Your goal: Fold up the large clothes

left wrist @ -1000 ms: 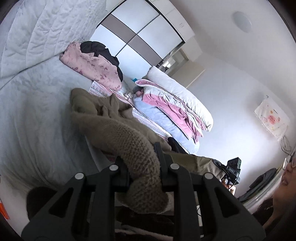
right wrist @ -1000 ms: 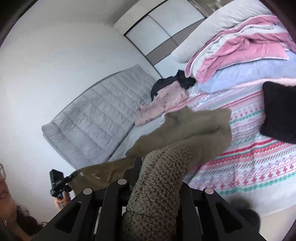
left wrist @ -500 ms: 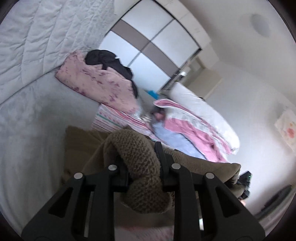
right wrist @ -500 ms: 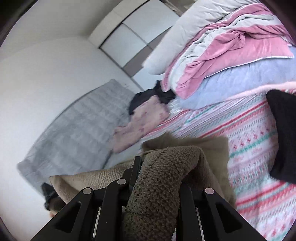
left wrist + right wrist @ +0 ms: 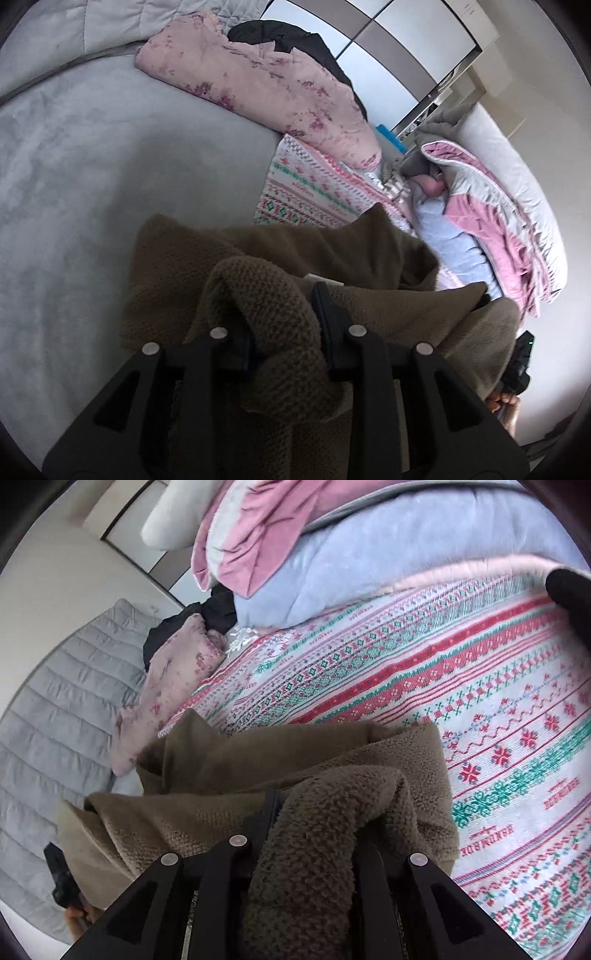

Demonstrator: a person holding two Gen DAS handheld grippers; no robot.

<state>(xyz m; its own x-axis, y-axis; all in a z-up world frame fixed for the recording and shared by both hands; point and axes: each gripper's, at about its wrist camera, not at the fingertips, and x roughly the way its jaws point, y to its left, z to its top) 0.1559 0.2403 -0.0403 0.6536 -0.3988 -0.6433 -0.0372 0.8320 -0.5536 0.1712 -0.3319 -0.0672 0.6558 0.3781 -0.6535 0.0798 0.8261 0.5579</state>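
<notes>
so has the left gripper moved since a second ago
Yes. The left gripper, shut on the brown fleece, has swung down toward the bed: the wardrobe slid to the frame's top and the ceiling dropped out of view.

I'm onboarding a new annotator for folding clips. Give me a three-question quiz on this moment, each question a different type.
1. True or false: the left gripper is shut on the brown fleece garment.
2. Multiple choice: in the right wrist view, the bedding directly beside the brown fleece garment is A) a patterned blanket with red and green bands, B) a plain yellow sheet, C) a bare mattress.
3. Fill in: the right gripper clamps a ____ of the garment between its fingers.

Key: 1 true; 2 A; 3 bunched fold.
</notes>
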